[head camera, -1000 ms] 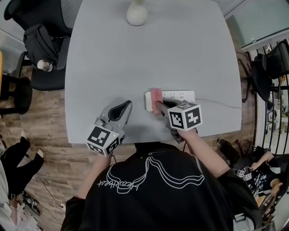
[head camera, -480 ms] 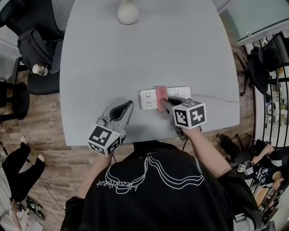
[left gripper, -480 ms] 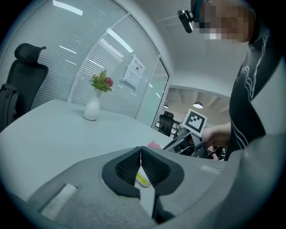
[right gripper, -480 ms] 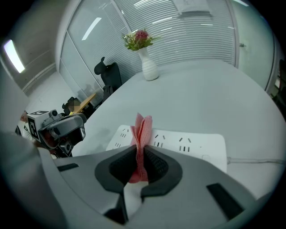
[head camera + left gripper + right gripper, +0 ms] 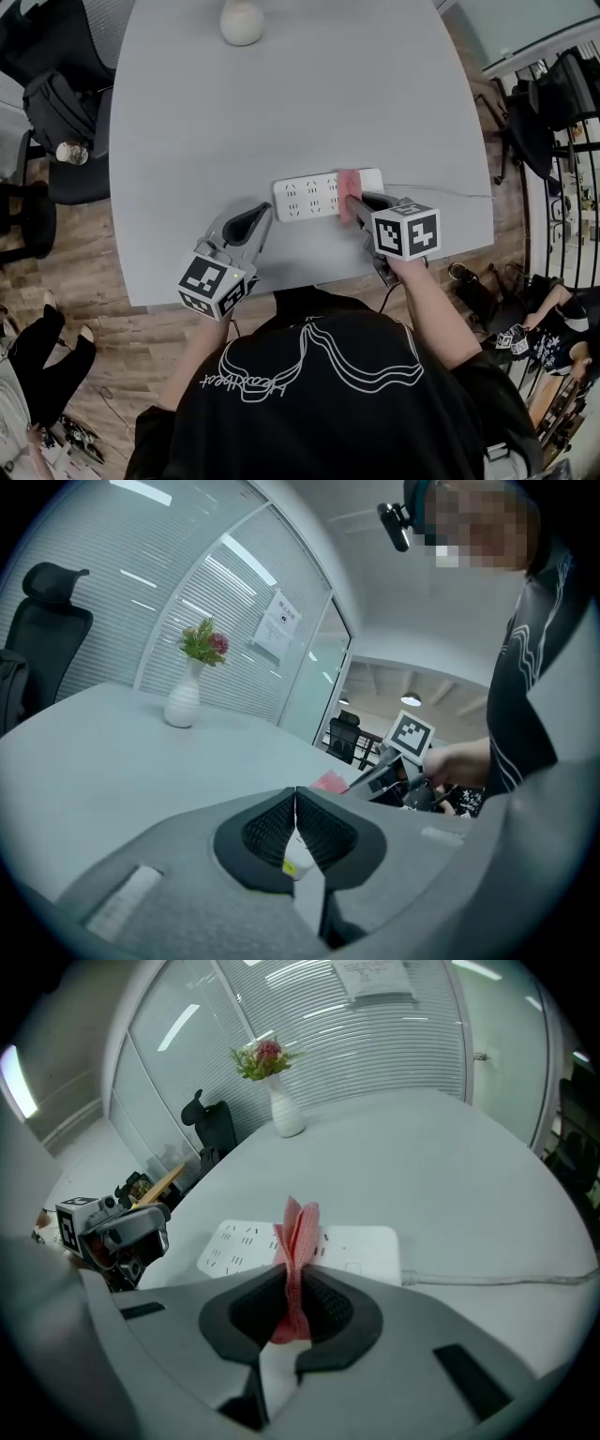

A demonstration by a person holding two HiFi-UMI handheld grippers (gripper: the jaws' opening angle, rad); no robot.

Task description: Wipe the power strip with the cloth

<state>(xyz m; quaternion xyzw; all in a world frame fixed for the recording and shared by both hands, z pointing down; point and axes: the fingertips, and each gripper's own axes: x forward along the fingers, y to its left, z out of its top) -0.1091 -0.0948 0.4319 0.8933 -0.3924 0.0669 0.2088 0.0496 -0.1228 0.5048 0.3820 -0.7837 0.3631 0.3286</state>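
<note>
A white power strip (image 5: 317, 194) lies flat on the grey table (image 5: 300, 103), its cord (image 5: 441, 190) running off to the right. My right gripper (image 5: 351, 202) is shut on a folded pink cloth (image 5: 349, 183), and the cloth rests on the strip's right part. From the right gripper view the pink cloth (image 5: 297, 1241) stands up between the jaws over the power strip (image 5: 352, 1245). My left gripper (image 5: 260, 215) is shut and holds nothing, just left of and in front of the strip. From the left gripper view the right gripper (image 5: 394, 761) and a bit of the cloth (image 5: 330, 782) show beyond.
A white vase (image 5: 242, 21) with flowers stands at the table's far side. Black office chairs (image 5: 56, 103) stand left of the table, and more chairs and gear crowd the right (image 5: 553, 112). The table's near edge runs just under both grippers.
My right gripper has drawn the pink cloth rightward along the power strip, from its left end toward its right part. The left gripper has stayed in place, shut.
</note>
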